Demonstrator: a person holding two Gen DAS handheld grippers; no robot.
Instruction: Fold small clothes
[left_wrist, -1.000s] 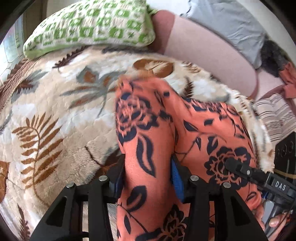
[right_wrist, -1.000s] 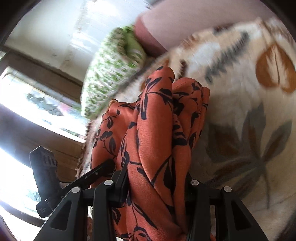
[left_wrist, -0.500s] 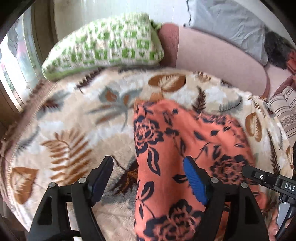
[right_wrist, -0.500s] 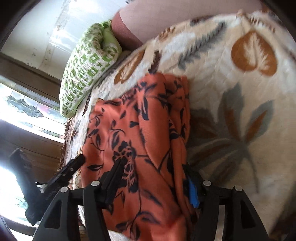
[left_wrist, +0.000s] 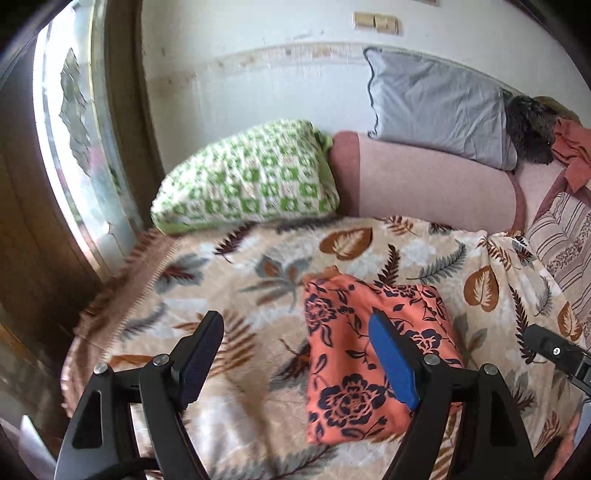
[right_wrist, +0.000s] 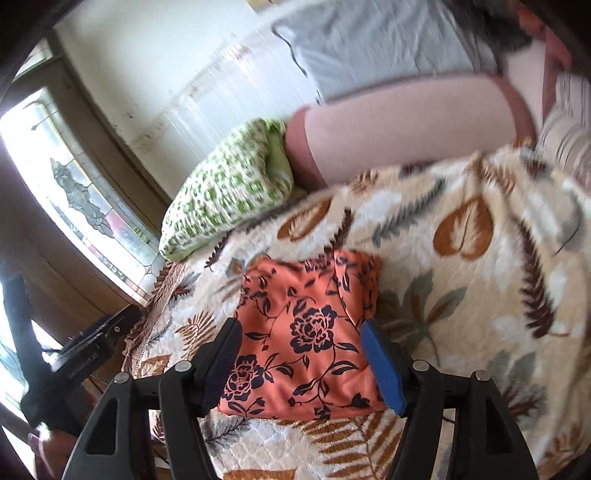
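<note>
Both grippers, left (left_wrist: 295, 360) and right (right_wrist: 301, 360), hang wide and empty above the folded cloth (left_wrist: 373, 354).

Their jaws have just been opening, with nothing between them. The cloth lies flat on the blanket (left_wrist: 240, 280), ahead of and below both tools, its long side running away toward the green pillow (left_wrist: 247, 181). It sits squarely under the right one and off to the left one's right. Blur leaves the far fold's neatness unclear. No basket or bin shows.
</note>
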